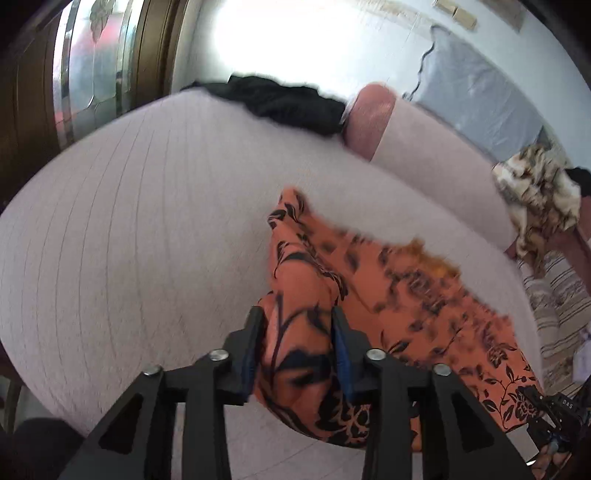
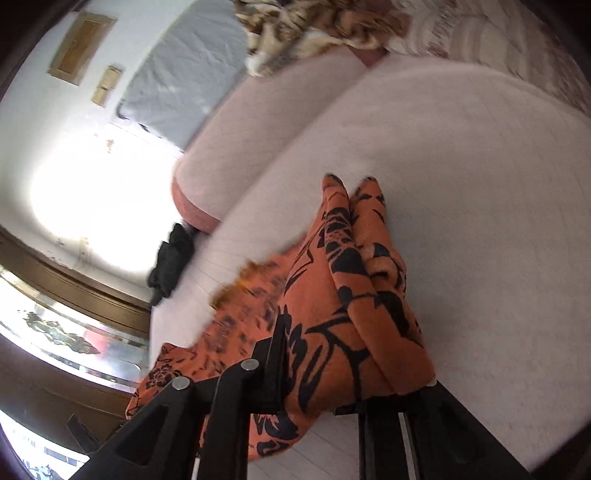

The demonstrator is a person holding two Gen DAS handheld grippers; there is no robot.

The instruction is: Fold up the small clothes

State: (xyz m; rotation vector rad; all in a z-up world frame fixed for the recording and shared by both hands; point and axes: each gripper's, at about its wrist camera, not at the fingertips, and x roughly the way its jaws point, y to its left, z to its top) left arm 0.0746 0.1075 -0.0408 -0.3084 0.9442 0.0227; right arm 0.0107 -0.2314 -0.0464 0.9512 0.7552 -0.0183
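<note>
Through my left wrist camera, my left gripper [image 1: 297, 332] was pinching a bunched fold of the orange cloth with a black flower print [image 1: 406, 295], its black fingers with blue pads [image 1: 341, 354] pressed against either side of the fabric. The rest of that garment trailed away to the right, lying over the pale pink quilted bed cover [image 1: 129, 240]. At the far edge of the bed lay a crumpled black garment [image 1: 288, 99], just beside a pink rolled bolster [image 1: 369, 118]. A grey sheet [image 1: 476, 103] hung against the pale wall behind, and a brown-and-cream patterned blanket [image 1: 539, 199] sat heaped at the right.

Through my right wrist camera, my right gripper [image 2: 351, 369] was clamped on another gathered part of the same orange cloth [image 2: 351, 295], which draped thickly over the right finger and hid it; only the left black finger [image 2: 277, 354] showed clearly. The fabric rose in two folded points ahead of the gripper and spread down to the left over the pink cover [image 2: 461, 184]. The black garment [image 2: 171, 258] lay at the bed's far left edge, the bolster [image 2: 192, 206] near it, the patterned blanket [image 2: 314, 26] at the top.
</note>
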